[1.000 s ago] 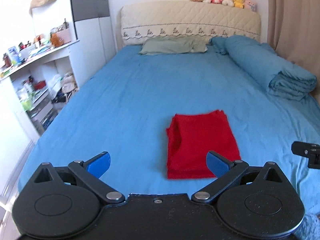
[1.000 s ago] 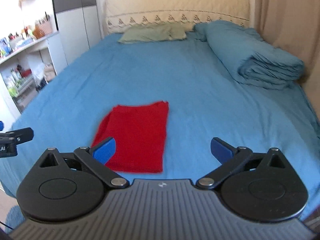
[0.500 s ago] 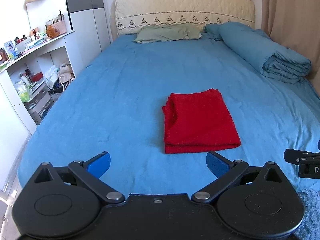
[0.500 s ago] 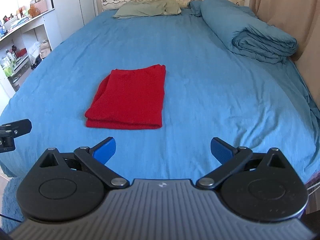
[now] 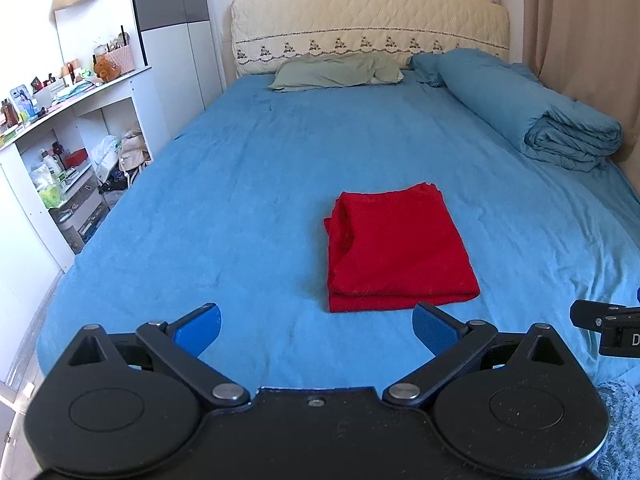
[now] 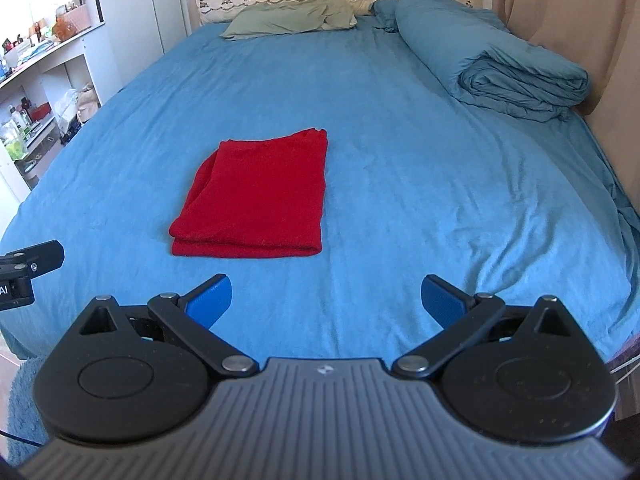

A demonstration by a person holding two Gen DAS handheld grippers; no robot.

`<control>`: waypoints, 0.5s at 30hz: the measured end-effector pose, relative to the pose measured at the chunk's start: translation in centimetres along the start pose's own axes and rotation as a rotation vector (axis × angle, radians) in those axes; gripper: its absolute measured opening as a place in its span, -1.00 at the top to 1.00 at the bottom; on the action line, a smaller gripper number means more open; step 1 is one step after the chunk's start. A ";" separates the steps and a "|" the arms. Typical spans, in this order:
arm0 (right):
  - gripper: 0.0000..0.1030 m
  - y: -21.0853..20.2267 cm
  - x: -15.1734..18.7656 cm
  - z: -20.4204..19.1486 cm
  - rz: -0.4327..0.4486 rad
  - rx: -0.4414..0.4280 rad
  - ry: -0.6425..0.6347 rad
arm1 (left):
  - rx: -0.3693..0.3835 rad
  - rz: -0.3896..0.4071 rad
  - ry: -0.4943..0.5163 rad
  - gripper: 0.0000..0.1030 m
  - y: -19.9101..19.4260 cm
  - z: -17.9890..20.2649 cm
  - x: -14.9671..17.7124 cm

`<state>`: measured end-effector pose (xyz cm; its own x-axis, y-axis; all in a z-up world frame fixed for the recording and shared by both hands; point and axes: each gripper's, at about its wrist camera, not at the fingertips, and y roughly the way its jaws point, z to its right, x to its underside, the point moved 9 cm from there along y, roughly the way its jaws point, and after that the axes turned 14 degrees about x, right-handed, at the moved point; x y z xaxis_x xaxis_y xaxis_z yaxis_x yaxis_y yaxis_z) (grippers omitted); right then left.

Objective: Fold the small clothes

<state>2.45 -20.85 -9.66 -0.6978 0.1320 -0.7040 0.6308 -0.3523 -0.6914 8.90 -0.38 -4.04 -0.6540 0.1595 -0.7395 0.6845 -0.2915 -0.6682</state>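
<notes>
A red garment (image 5: 396, 248) lies folded into a neat rectangle on the blue bed sheet (image 5: 240, 200); it also shows in the right wrist view (image 6: 260, 200). My left gripper (image 5: 316, 326) is open and empty, held back from the garment near the bed's foot, with the garment ahead and a little right. My right gripper (image 6: 326, 300) is open and empty, also back from the garment, which lies ahead to its left. Each gripper's tip shows at the edge of the other's view.
A rolled blue duvet (image 5: 532, 116) lies along the bed's right side, a green pillow (image 5: 336, 72) at the headboard (image 5: 368, 20). White shelves (image 5: 60, 152) with clutter stand left of the bed. A beige curtain (image 6: 560, 20) hangs at the right.
Both grippers have pulled back from the folded red garment toward the foot of the bed, so it now lies farther ahead. Both stayed open; the garment has not moved.
</notes>
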 end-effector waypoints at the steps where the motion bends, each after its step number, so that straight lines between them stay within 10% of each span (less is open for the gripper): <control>1: -1.00 0.0 0.0 0.0 0.000 -0.001 0.000 | 0.002 0.000 -0.001 -1.00 0.0 -0.1 0.0; 15: -1.00 -0.4 -0.2 0.3 0.001 -0.001 0.004 | 0.009 0.016 0.000 -1.00 -0.6 -0.5 -0.2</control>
<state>2.28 -21.01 -9.19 -0.6957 0.1354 -0.7055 0.6319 -0.3516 -0.6907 8.79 0.19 -3.49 -0.6429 0.1544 -0.7503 0.6922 -0.3023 -0.6553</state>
